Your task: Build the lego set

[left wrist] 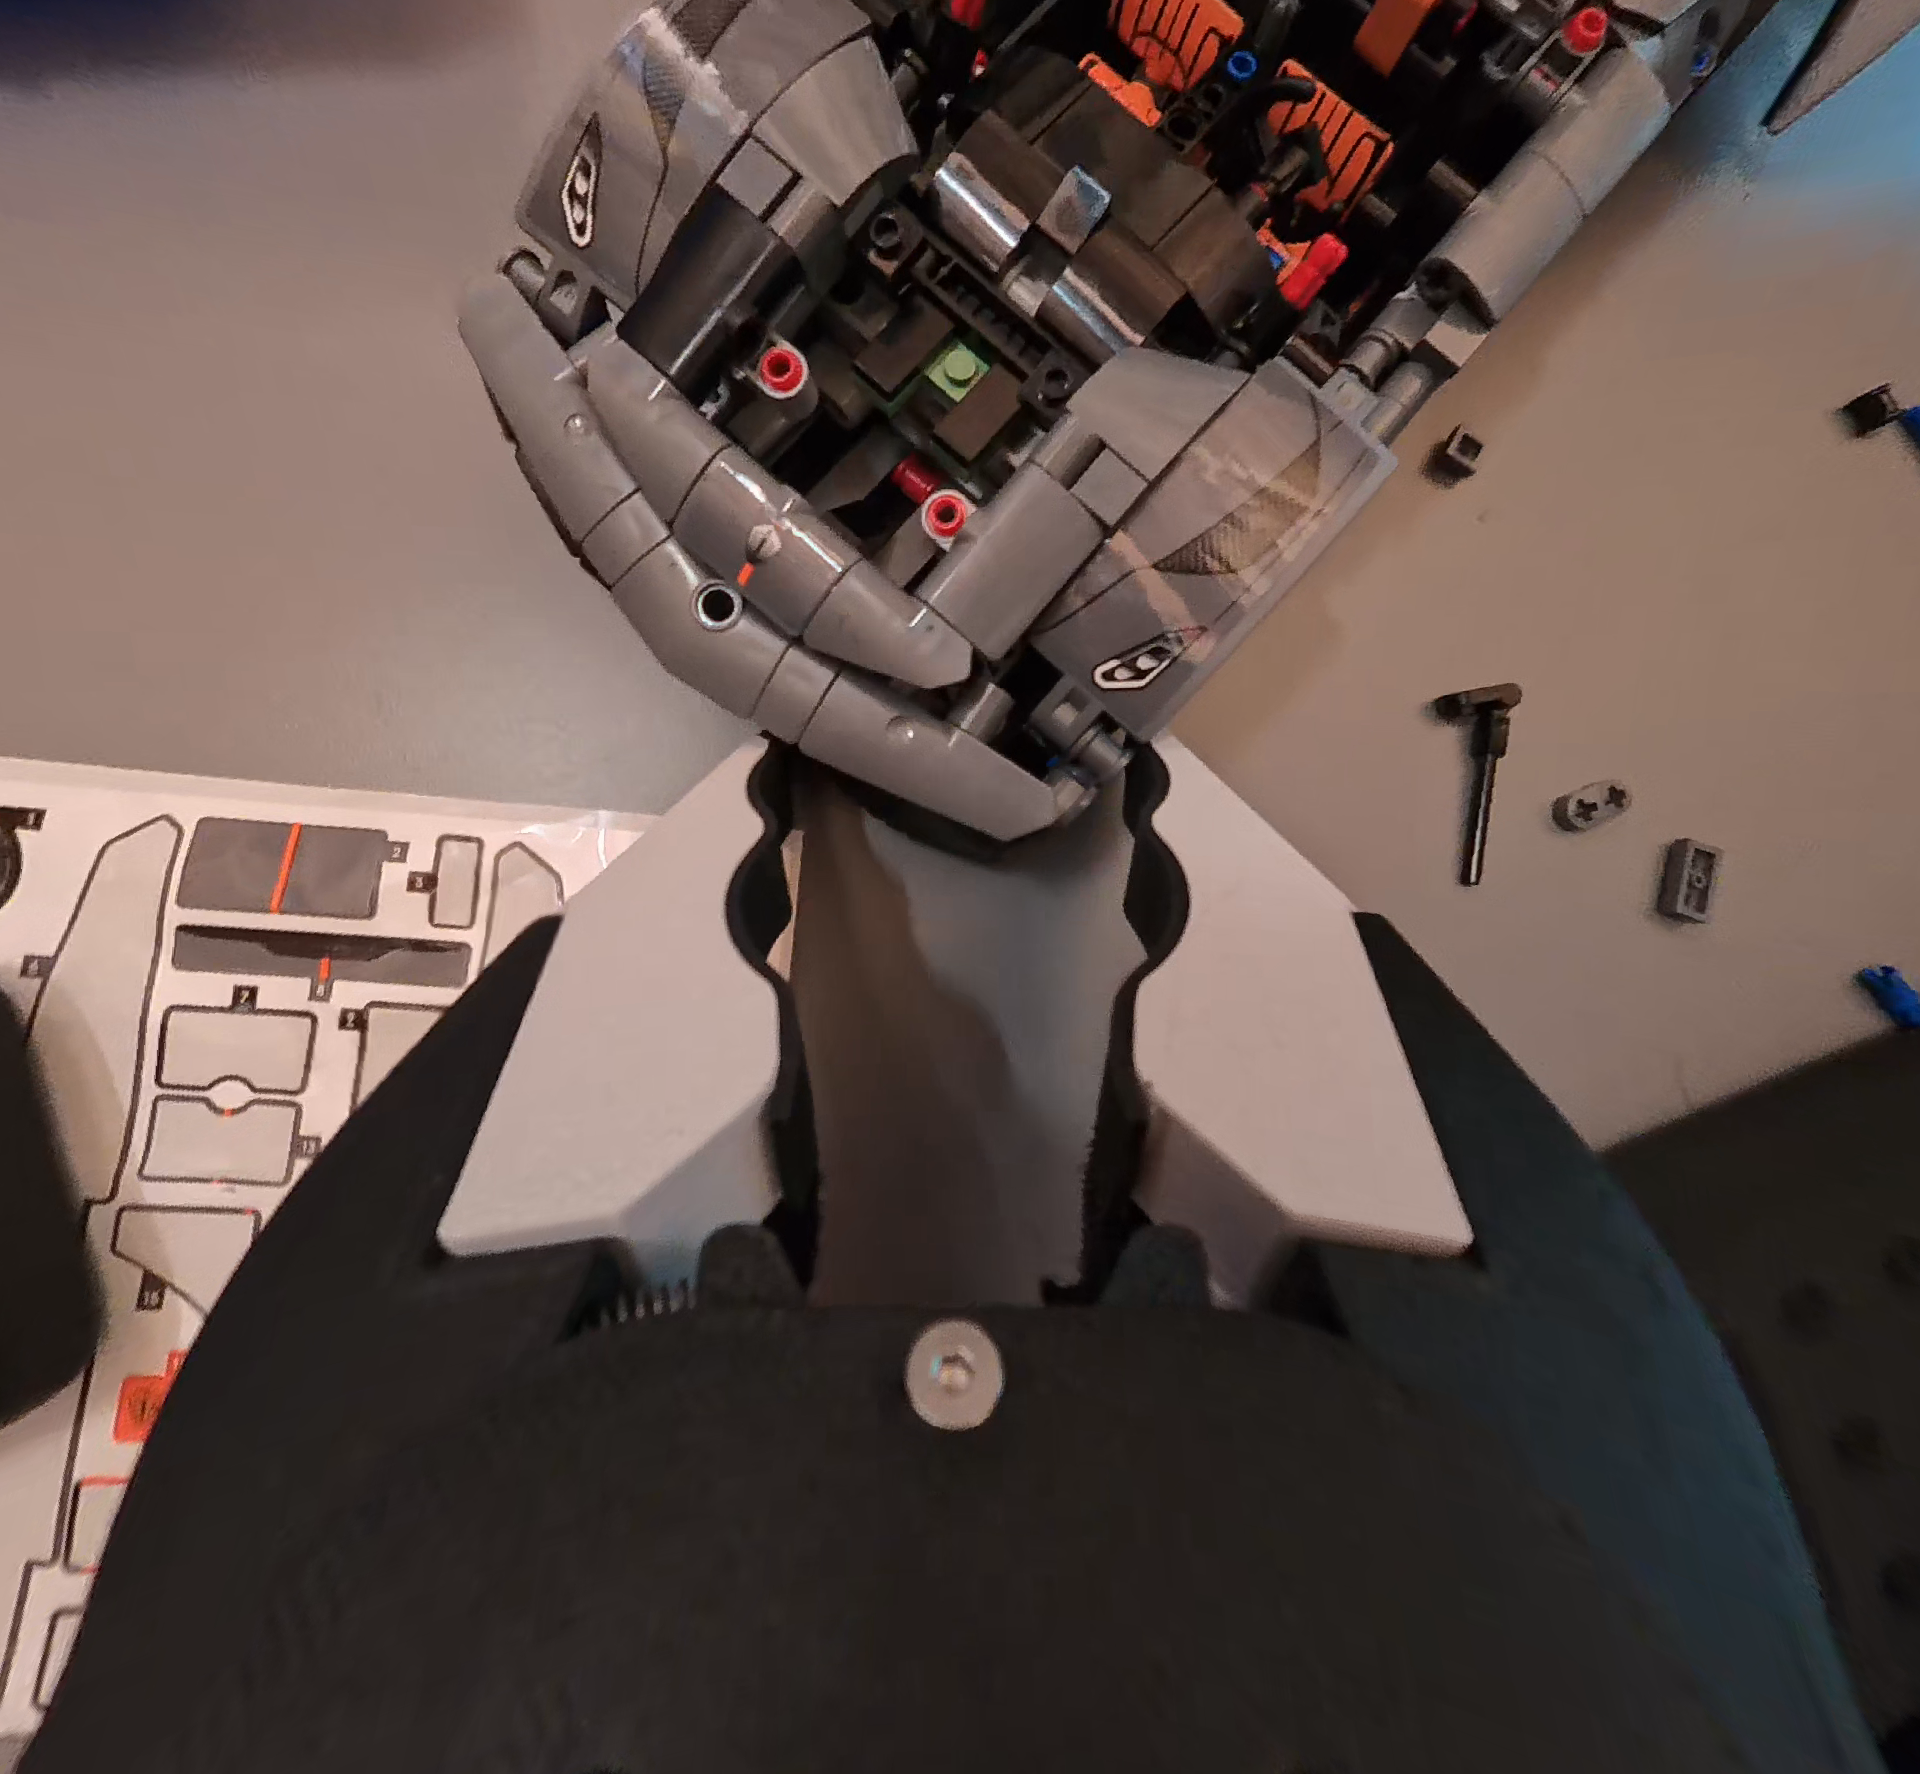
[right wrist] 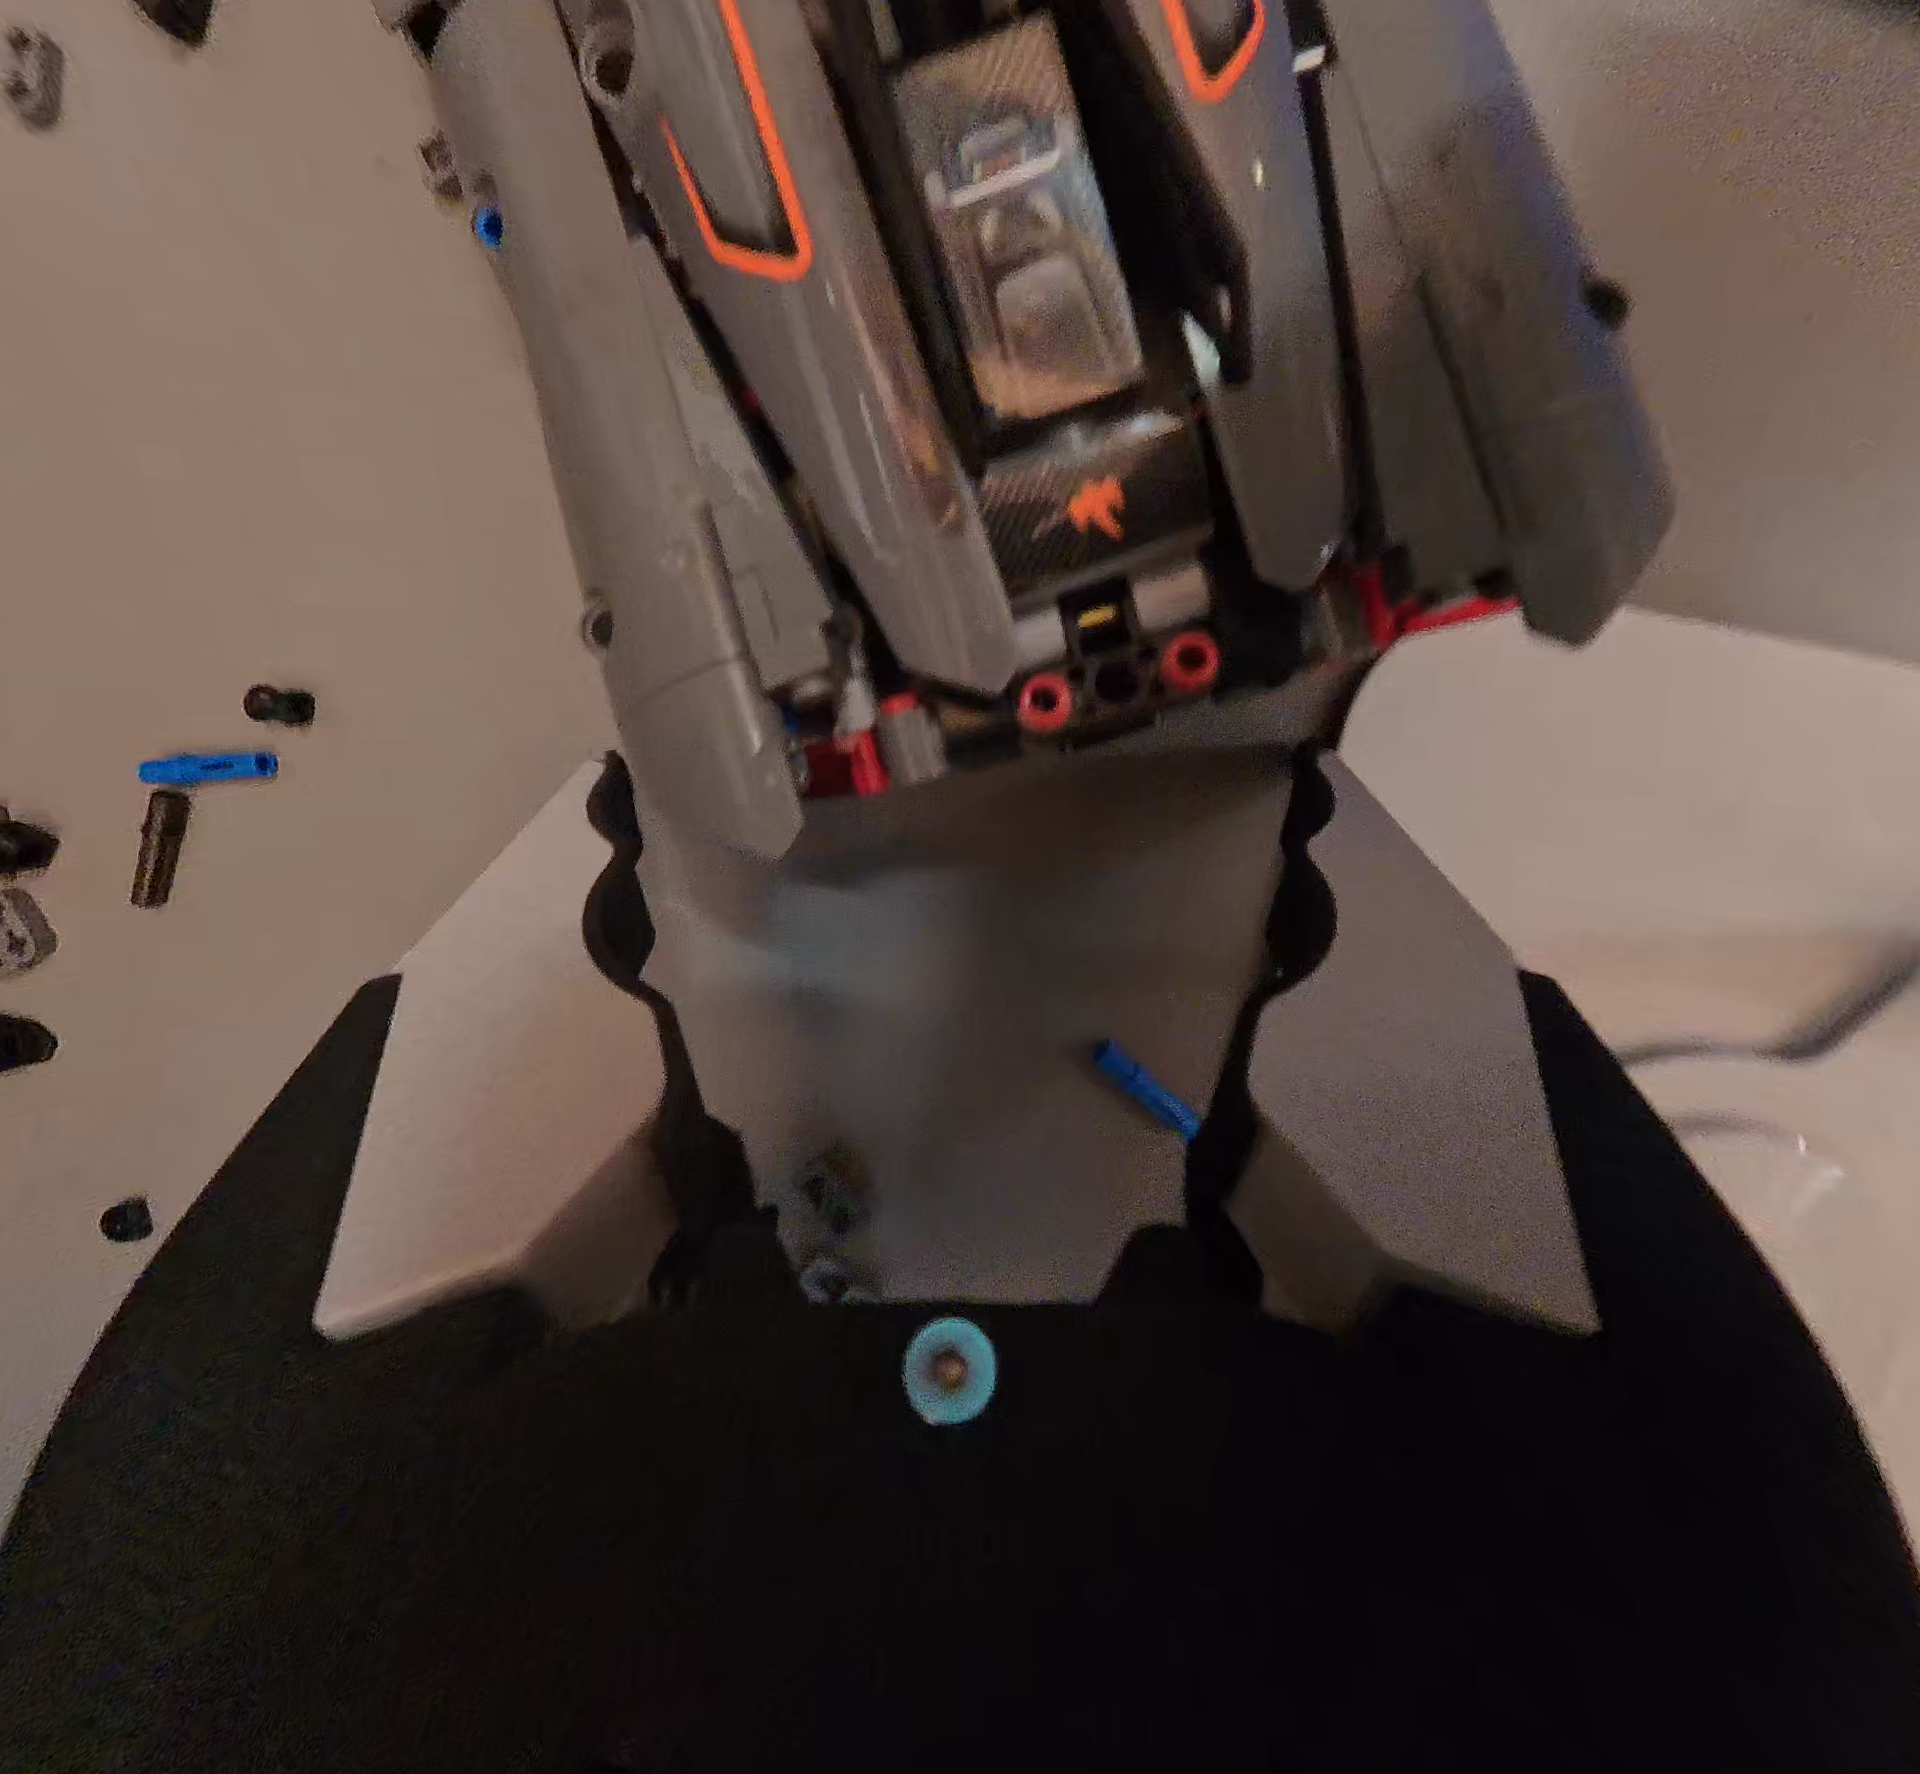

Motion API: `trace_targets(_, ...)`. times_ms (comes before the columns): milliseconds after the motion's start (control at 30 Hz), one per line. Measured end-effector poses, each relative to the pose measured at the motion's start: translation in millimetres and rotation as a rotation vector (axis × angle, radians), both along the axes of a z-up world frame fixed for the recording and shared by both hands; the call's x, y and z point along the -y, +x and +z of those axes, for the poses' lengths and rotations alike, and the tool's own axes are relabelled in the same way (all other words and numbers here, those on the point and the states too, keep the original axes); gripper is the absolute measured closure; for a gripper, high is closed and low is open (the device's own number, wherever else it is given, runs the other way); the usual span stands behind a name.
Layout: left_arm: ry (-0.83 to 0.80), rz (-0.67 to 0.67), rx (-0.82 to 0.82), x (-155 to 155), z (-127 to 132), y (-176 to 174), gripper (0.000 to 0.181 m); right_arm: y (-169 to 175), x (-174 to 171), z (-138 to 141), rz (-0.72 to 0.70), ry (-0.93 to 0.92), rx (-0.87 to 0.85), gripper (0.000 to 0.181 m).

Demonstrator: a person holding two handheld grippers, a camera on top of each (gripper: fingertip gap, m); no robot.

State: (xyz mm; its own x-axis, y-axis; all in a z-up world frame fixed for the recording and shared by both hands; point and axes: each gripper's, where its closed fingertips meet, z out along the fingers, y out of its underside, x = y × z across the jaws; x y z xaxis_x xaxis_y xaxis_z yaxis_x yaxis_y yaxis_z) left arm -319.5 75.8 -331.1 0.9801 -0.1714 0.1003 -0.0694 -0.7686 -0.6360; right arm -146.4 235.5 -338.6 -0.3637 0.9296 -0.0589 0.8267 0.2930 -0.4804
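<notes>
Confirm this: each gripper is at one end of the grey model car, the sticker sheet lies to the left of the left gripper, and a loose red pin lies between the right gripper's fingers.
One thing is off: the loose pin between the right gripper fingers is blue, not red, as the right wrist view shows. The rest stands: each gripper is at one end of the grey model car, with the sticker sheet left of the left gripper.

Glossy grey plastic panels on the lego car (left wrist: 935,322), carbon-weave stickers catching light; matt, grainy black plastic on the left gripper (left wrist: 956,789), smooth pale fingers (left wrist: 644,1018); glossy paper sticker sheet (left wrist: 239,997) on the smooth matt table (left wrist: 260,374)
</notes>
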Motion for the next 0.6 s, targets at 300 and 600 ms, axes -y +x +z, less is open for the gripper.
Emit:
trace_targets(300, 0.041, -0.010, 0.014, 0, 1, 2, 0.120, 60, -13, 1, -0.209, 0.036, 0.101, 0.084)
trace_targets(600, 0.061, -0.055, 0.014, -3, 1, 10, 0.123, 86, 56, 11, -0.117, -0.035, 0.037, 0.112)
